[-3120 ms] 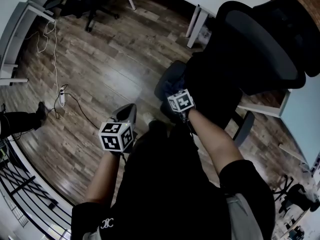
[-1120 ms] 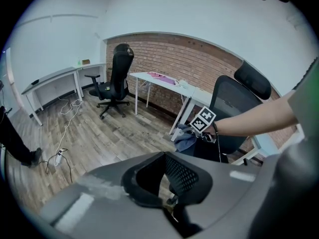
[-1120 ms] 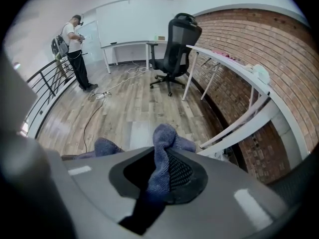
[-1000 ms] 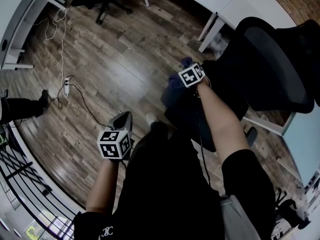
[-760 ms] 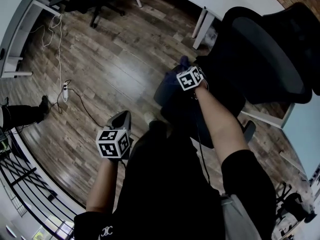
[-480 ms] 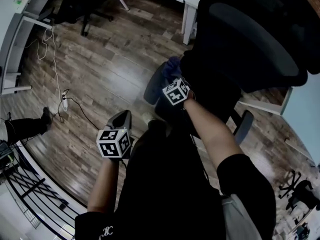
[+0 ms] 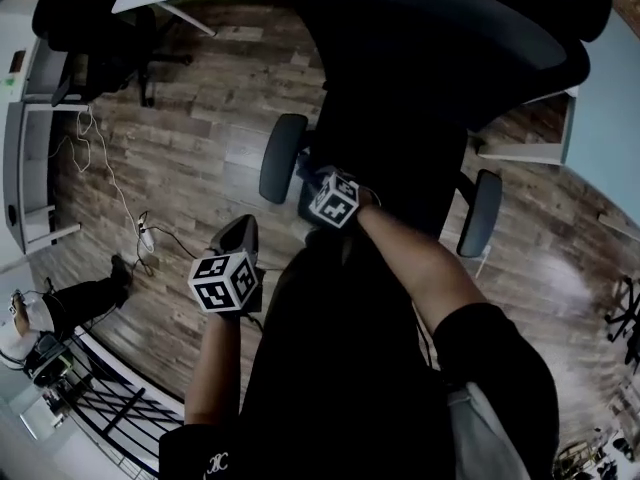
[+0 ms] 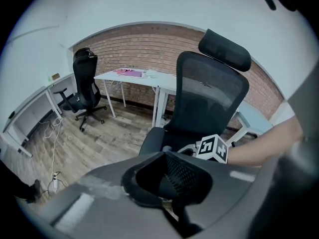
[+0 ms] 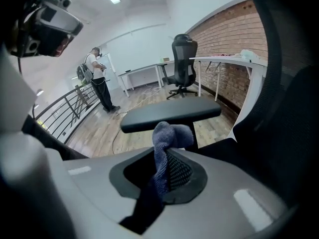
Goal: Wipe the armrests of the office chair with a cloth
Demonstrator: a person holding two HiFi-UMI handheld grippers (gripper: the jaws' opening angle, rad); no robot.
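Nearest to the camera, low in the frame of the left gripper view, the left gripper [image 8: 167, 176] has its jaws together with nothing between them. In the head view it hangs at lower left, well apart from the chair.

The right gripper [image 9: 167, 169] is clamped on the cloth [image 9: 172, 136], a blue, fuzzy, soft fabric. The cloth is bunched into a rounded lump above the mesh-patterned jaw pads, and a dark tail hangs below them.

Just behind the lump, at the centre of the right gripper view, lies the armrest [image 9: 169, 114]. It is a long, flat, dark pad with rounded ends and a matte surface. I cannot tell whether the cloth touches it.

In my judgement the wiping of this armrest is the step in hand. The next move calls for pressing the cloth flat on the pad and drawing it along the length.

The other armrest [image 7: 482, 213], at the right of the head view, looks not yet attended.

Further away, the office chair [image 8: 209, 98] has a black mesh back and a headrest. Beyond it are the wooden plank floor [image 7: 200, 138] and a white desk [image 8: 137, 77].
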